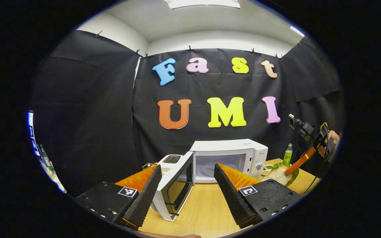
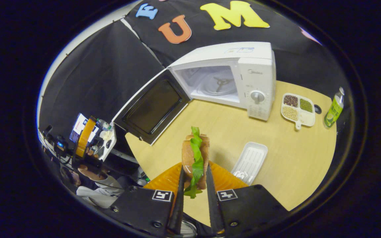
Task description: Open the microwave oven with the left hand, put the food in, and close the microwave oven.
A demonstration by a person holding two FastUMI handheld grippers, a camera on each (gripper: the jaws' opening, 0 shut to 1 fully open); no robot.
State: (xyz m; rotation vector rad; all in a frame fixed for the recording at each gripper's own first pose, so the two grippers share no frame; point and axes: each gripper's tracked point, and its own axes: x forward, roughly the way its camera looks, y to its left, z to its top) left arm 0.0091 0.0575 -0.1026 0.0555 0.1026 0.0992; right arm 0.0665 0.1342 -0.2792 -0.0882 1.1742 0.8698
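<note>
So the right gripper point(image 2: 193, 195) has its two fingers pinched tight on the food, a sandwich of tan bread slices with a green lettuce leaf sticking out point(image 2: 195, 158), held up off the light wooden table point(image 2: 296, 165). In the right gripper view the sandwich stands on edge at about 6 o'clock, well short of the oven. Just past it at 5 o'clock sits an empty white ribbed plastic tray point(image 2: 250, 161), flat on the wood.

Further out at 12 o'clock is the white boxy microwave oven point(image 2: 243, 76), its dark-windowed door point(image 2: 152, 105) swung wide toward 10 o'clock, the cavity bare with the turntable hub showing. Beside its dial side, around 2 o'clock, there's a white three-compartment dish with dried beans and grains point(image 2: 297, 109), then a green-labelled plastic bottle point(image 2: 334, 107) standing upright near the table edge.

The left gripper point(image 1: 187, 188) is spread wide apart, holding nothing, pointed at the open door from the table's near side. In the left gripper view a white pop-up toaster point(image 1: 169, 162) sits just beside the oven at 9 o'clock of it, and the other gripper shows at 3 o'clock with a hand point(image 1: 329, 142) on it.

Room-wise: black cloth walls all around, white ceiling with a bright light panel point(image 1: 203, 3) at 12 o'clock.
</note>
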